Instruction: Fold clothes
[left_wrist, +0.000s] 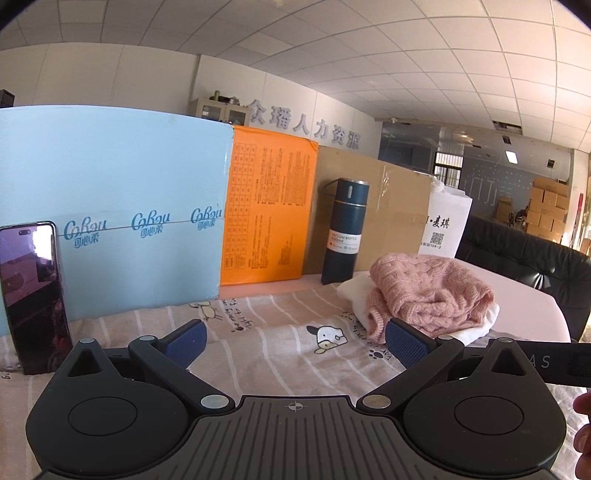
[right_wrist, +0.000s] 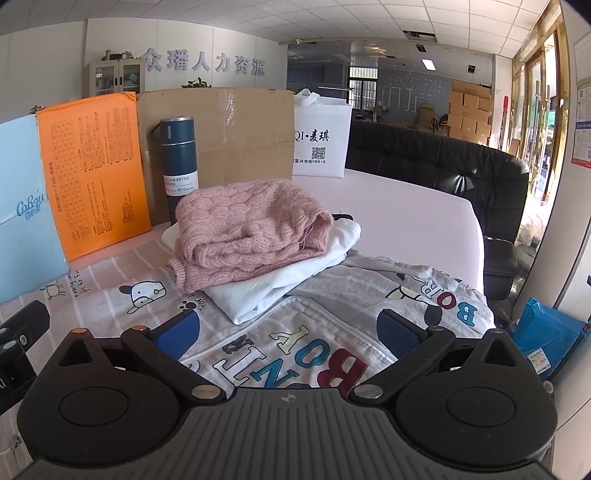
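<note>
Hovering wide open and empty, the right tongs (right_wrist: 288, 332) sit over a grey lettered cotton garment (right_wrist: 332, 332), apparently next for folding. The left tongs (left_wrist: 295, 341), equally open, hold nothing. A pink cable-knit sweater (right_wrist: 243, 225) tops a folded white garment (right_wrist: 295, 280) on the counter (right_wrist: 424, 206).

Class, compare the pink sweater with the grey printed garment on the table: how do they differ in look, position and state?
The pink sweater is a chunky cable knit in one plain colour; the grey garment is thin cloth printed with big coloured letters. The sweater sits bundled on top of a white garment; the grey garment lies spread on the table. The right gripper hangs open over the grey garment, not over the sweater. Both are clothes.
</note>
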